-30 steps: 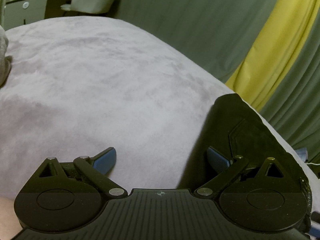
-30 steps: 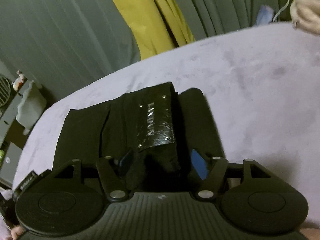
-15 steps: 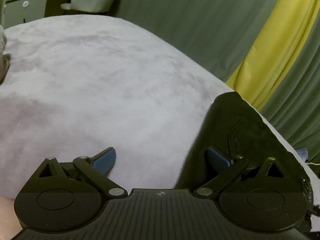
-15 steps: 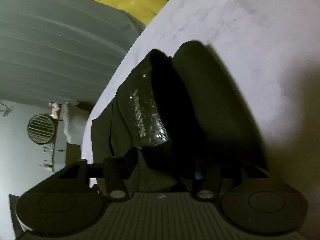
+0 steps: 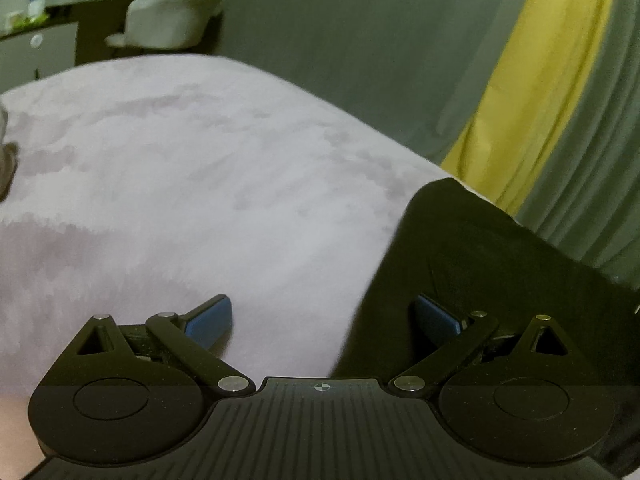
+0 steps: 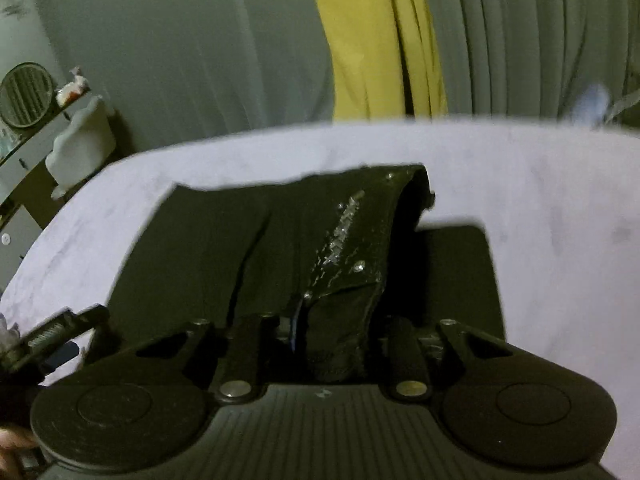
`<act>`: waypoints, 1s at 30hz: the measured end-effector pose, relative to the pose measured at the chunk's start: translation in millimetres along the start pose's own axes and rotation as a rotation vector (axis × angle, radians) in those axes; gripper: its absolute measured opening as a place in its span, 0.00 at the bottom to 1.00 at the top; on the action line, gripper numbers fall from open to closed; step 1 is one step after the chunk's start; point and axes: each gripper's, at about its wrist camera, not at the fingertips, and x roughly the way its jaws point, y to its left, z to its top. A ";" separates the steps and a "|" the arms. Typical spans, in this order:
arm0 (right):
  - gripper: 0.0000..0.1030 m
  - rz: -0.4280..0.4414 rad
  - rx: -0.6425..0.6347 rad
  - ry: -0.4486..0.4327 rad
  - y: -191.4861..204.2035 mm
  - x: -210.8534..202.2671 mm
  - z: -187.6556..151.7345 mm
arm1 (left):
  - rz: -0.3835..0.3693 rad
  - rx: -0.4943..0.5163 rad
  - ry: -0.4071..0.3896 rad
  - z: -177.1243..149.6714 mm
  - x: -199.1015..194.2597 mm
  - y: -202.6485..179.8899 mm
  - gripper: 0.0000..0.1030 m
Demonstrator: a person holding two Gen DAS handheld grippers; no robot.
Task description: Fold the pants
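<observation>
Black pants (image 6: 280,248) lie on a pale lilac bed cover (image 6: 560,200). A shiny strip with silver lettering (image 6: 344,232) runs along the part nearest me. My right gripper (image 6: 332,340) is shut on a bunched fold of the pants and holds it raised off the cover. In the left wrist view the pants (image 5: 500,264) fill the right side. My left gripper (image 5: 322,316) is open and empty; its left fingertip (image 5: 210,318) is over the bare cover and its right fingertip (image 5: 436,314) is over the edge of the pants.
Grey curtains with a yellow panel (image 5: 532,80) hang behind the bed. A white chair (image 5: 168,12) and a cabinet stand at the far left. The left gripper's tool (image 6: 52,336) shows at the right wrist view's lower left. The bed cover (image 5: 180,180) stretches away to the left.
My right gripper has closed on the fold of the pants and lifted it, swinging through a tilt and back. My left gripper has risen slightly and stays open.
</observation>
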 end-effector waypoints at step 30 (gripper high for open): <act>0.45 -0.183 -0.168 -0.004 10.8 72.7 41.5 | -0.003 0.391 0.097 26.4 67.2 -110.8 1.00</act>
